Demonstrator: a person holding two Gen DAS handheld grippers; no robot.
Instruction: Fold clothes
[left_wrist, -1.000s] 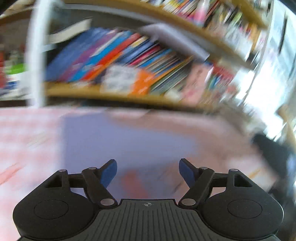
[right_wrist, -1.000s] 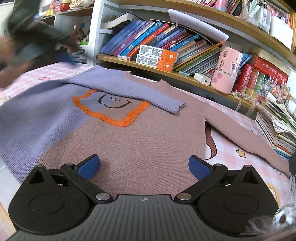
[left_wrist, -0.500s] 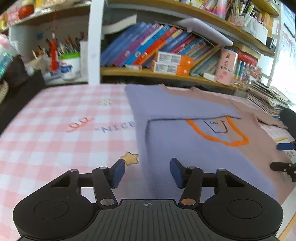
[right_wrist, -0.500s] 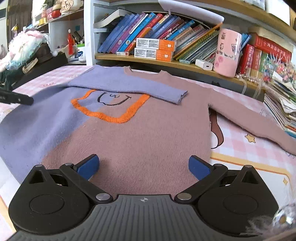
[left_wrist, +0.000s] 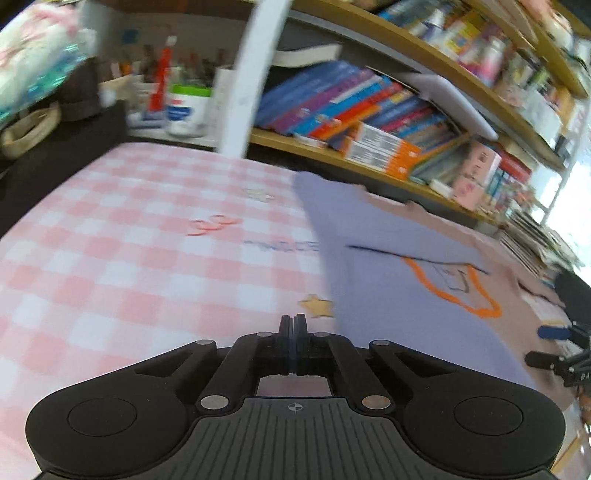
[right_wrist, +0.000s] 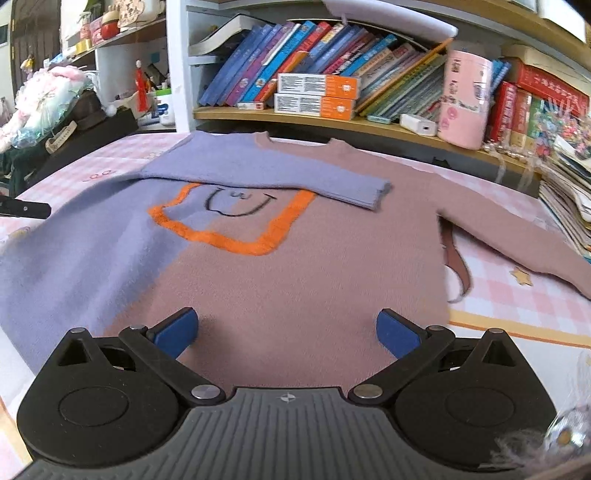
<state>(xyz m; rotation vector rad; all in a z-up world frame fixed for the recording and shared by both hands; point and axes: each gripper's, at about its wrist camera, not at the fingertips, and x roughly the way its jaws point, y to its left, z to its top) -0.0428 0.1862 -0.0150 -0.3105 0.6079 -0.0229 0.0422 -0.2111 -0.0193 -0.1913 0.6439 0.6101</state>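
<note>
**Sweater flat, one sleeve folded across**

On the pink checked table lay the sweater, spread face up with its hem near me and its neckline toward the far bookshelf. Its left half was lilac and its right half dusty mauve, with an orange outlined square holding a black smiling face on the chest. The lilac sleeve was folded across the chest, its cuff ending right of the orange square and covering that square's upper edge. The mauve sleeve lay stretched out to the right over the table, away from the body.

My right tool hung low over the near hem with its blue-padded fingers spread wide and nothing between them; I could not tell whether they touched the knit.

My left tool was left of the sweater, above bare checked cloth, its two fingers pressed together with nothing pinched. A printed yellow star showed on the table just beyond its tips, right beside the lilac edge of the sweater. That view was blurred. At its right edge I could see my right tool over the sweater's near corner.

Leaning books, two orange and white boxes and a pink cup stood on the shelf behind.
</note>
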